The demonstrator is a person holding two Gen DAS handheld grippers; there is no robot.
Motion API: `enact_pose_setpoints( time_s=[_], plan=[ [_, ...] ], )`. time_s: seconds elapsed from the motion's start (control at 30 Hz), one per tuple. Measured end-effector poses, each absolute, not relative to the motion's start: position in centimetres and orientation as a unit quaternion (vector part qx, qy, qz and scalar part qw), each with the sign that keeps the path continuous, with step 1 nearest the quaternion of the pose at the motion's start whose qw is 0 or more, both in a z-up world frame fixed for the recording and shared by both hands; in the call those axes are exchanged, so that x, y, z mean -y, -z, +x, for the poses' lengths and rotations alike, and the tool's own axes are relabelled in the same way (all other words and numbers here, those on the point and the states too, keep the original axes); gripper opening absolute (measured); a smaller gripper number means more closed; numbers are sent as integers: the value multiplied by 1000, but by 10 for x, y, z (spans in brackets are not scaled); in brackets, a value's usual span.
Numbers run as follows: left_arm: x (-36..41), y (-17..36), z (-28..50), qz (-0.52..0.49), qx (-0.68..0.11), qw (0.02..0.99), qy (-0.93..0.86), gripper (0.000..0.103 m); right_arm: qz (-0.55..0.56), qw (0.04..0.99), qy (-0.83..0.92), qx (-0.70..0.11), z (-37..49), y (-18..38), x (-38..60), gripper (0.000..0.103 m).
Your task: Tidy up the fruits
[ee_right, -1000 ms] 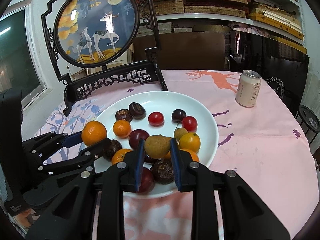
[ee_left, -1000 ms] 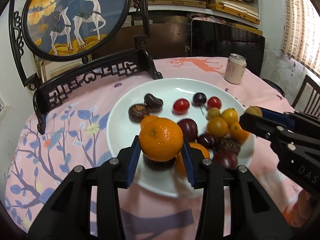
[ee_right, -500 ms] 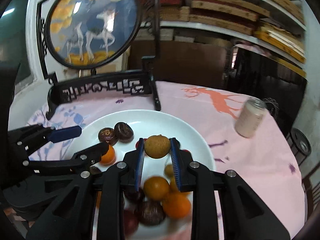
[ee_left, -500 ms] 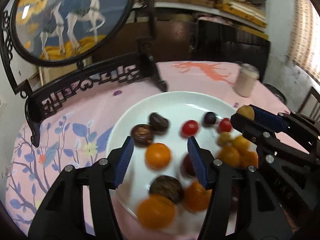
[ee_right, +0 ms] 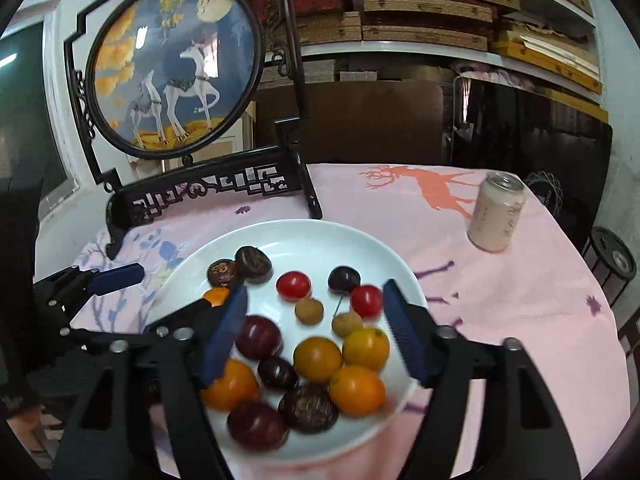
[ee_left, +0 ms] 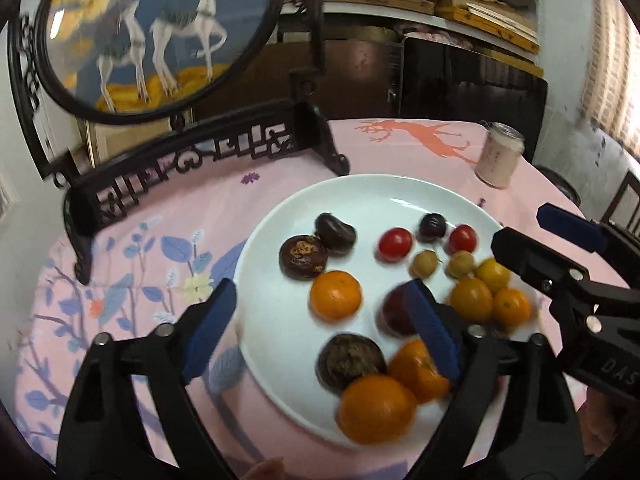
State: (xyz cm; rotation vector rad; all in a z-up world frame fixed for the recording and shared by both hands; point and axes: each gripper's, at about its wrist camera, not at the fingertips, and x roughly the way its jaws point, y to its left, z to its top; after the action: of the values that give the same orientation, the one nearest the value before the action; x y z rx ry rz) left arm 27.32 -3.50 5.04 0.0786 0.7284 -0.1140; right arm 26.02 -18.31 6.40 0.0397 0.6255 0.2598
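A white plate (ee_left: 360, 196) (ee_right: 304, 236) on the pink tablecloth holds several fruits: oranges (ee_left: 335, 295), yellow-orange fruits (ee_right: 318, 359), red cherry tomatoes (ee_right: 293, 285), dark plums (ee_right: 258, 337), brown passion fruits (ee_left: 303, 257) and small tan longans (ee_right: 309, 310). My left gripper (ee_left: 320, 332) is open and empty above the plate's near left part. A large orange (ee_left: 376, 408) lies at the plate's near rim. My right gripper (ee_right: 314, 334) is open and empty above the plate's middle; it also shows in the left wrist view (ee_left: 532, 236).
A black carved stand with a round deer picture (ee_right: 176, 72) stands behind the plate. A pale drink can (ee_right: 496, 212) stands at the back right. Shelves with boxes and a dark cabinet are behind the table.
Both grippers opened. The left one let go of the large orange, the right one let go of the tan fruit; both fruits now lie on the plate. Both grippers pulled back.
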Motion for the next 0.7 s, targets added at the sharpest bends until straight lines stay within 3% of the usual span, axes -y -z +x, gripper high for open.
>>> enact_pose_setpoints(
  time_s=[0.03, 0.2, 0.43, 0.7],
  plan=[
    [37, -55, 262, 43, -347, 935, 56, 96, 25, 944, -126, -305, 255, -66, 186, 87],
    [36, -59, 207, 64, -325, 943, 39, 101, 41, 952, -104, -286, 212, -79, 203, 102],
    [45, -42, 151, 132, -328, 935, -35, 101, 50, 939, -87, -328, 162, -59, 215, 102],
    [31, -43, 129, 91, -336, 937, -22, 101, 55, 931, -60, -356, 148, -35, 224, 102]
  ],
)
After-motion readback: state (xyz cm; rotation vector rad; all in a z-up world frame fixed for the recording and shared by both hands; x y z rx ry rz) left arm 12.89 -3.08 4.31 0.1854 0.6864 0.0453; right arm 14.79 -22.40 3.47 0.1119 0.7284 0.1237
